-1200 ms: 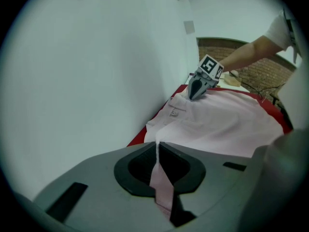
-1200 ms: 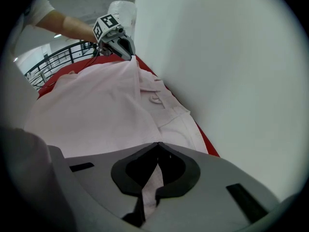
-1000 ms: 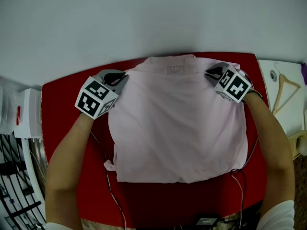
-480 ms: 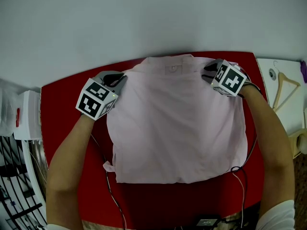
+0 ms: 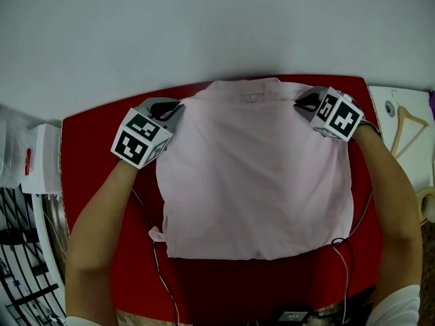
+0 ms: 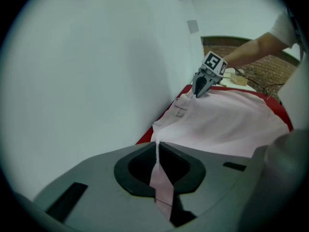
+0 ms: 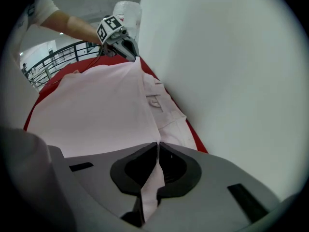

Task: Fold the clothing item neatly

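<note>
A pale pink shirt (image 5: 255, 175) lies spread flat on the red table (image 5: 92, 155), collar at the far edge near the wall. My left gripper (image 5: 174, 111) is shut on the shirt's far left corner; a thin fold of pink cloth (image 6: 159, 178) runs between its closed jaws. At the far right corner my right gripper (image 5: 303, 102) has just been closing, and it is shut on a strip of the cloth (image 7: 153, 178). Each gripper shows in the other's view: the right gripper (image 6: 200, 89), the left gripper (image 7: 129, 48).
A white wall (image 5: 217, 26) stands right behind the table. A wooden hanger (image 5: 406, 122) lies on a white surface to the right. Cables (image 5: 155, 263) trail over the table's near edge. A white box (image 5: 41, 158) and black railings (image 5: 20, 263) are at the left.
The right gripper slid a little inward along the shirt's far edge, then back out to the corner. The left gripper kept still with its hold on the cloth.
</note>
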A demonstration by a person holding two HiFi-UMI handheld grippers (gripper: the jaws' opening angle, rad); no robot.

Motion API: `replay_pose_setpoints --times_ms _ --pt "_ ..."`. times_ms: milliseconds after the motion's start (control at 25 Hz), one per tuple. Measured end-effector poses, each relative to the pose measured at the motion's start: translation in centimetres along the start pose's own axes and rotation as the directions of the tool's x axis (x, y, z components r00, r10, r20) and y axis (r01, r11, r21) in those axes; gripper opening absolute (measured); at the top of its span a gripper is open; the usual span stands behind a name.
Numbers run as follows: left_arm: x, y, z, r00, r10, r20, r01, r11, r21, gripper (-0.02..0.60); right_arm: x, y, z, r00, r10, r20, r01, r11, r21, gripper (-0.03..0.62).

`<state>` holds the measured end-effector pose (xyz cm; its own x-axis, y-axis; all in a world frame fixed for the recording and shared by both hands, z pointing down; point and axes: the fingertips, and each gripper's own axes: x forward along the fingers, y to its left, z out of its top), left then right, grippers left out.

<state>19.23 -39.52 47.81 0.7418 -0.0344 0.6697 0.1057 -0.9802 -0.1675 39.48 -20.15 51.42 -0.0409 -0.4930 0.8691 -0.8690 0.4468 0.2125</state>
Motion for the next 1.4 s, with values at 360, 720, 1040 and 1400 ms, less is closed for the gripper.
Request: replay_pose_setpoints --times_ms 360,720,1040,1400 --pt "2.0 2.2 -0.7 0.990 0.124 -0.073 -0.125 0.992 -0.005 0.023 -1.2 -4.0 0.1 0.986 -0.163 0.020 0.160 0.983 0.093 0.026" --pt "4.7 2.5 -2.0 0.986 0.104 -0.133 -0.112 0.992 -0.058 0.045 1.0 -5.4 -2.0 0.951 -0.294 -0.098 0.306 0.939 0.156 0.028" --pt "2.6 3.6 -3.8 0.986 0.105 -0.130 -0.124 0.981 -0.148 0.133 0.8 -5.7 -2.1 0.944 -0.323 -0.063 0.328 0.906 0.269 0.118" --pt "-1.2 3.7 -1.6 0.992 0.125 -0.032 -0.128 0.977 -0.169 0.133 -4.7 -6.3 -3.8 0.936 -0.351 -0.001 0.326 0.871 0.367 0.140"
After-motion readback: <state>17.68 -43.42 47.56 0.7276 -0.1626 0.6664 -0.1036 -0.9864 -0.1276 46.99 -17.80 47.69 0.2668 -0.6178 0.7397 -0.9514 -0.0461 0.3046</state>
